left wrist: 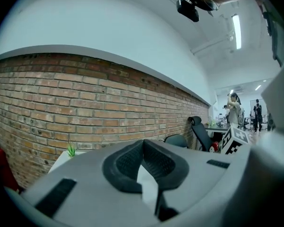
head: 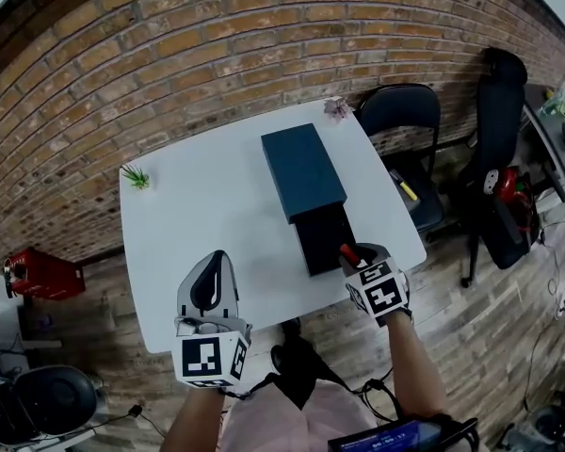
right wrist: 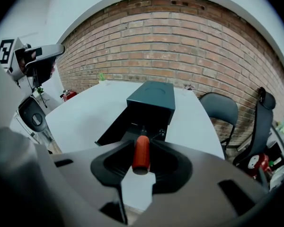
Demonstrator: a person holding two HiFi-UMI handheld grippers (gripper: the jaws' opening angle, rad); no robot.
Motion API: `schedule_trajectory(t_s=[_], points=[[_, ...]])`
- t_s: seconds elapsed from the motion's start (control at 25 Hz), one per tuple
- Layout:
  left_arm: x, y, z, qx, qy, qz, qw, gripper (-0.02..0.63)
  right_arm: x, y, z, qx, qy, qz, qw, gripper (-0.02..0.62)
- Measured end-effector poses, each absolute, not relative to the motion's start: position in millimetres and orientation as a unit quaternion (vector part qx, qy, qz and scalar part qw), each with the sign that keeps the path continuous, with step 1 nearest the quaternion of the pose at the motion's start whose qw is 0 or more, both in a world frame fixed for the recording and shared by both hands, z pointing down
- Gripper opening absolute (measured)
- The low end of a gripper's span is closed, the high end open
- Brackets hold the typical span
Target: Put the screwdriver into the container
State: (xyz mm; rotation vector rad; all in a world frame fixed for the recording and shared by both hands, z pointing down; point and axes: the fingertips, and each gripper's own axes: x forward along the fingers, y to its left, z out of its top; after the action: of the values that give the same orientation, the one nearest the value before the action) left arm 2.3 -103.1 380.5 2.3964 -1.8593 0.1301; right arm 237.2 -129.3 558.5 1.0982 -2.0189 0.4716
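A dark teal box-shaped container [head: 303,169] lies on the white table [head: 198,215], with its black drawer [head: 322,238] pulled out toward me. My right gripper [head: 355,257] is shut on a red-handled screwdriver [head: 348,252] right at the drawer's near right corner. In the right gripper view the screwdriver [right wrist: 141,152] sits between the pads and its metal end points down at the open drawer [right wrist: 132,126] of the container [right wrist: 151,98]. My left gripper [head: 217,257] hangs over the table's front edge, left of the drawer. Its tips [left wrist: 143,143] meet with nothing held.
A small green plant [head: 136,176] stands at the table's far left corner and a dried flower [head: 337,108] at the far right one. A black chair [head: 405,130] with a yellow item and an office chair [head: 499,158] stand to the right. A brick wall runs behind.
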Motion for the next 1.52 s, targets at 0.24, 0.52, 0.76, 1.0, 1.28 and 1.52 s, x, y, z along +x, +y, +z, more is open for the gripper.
schedule_trajectory(t_s=[0.24,0.52,0.76,1.0,1.28,1.52], points=[[-2.7,-119.5,387.8,0.786,-0.613,0.046,0.061,0.012,228.1,-144.2,571.7,0.417,-0.794,0.197,0.396,0.109],[-14.1,-131.3,397.9,0.778,-0.622,0.049,0.073,0.012,215.2,-160.0,584.0,0.398,-0.797,0.195,0.41,0.11],[-25.1,-140.1,405.9,0.77,-0.631,0.052,0.081,0.012,205.9,-173.5,588.7,0.386,-0.8,0.182,0.421,0.112],[-31.9,-142.7,407.4,0.764,-0.638,0.052,0.084,0.012,202.0,-175.1,590.1,0.379,-0.801,0.177,0.428,0.114],[-32.5,-137.9,403.8,0.762,-0.64,0.051,0.081,0.012,200.0,-174.4,590.0,0.377,-0.802,0.178,0.428,0.172],[-36.0,-128.5,391.5,0.761,-0.643,0.047,0.067,0.012,196.7,-179.2,564.4,0.395,-0.814,0.161,0.395,0.173]])
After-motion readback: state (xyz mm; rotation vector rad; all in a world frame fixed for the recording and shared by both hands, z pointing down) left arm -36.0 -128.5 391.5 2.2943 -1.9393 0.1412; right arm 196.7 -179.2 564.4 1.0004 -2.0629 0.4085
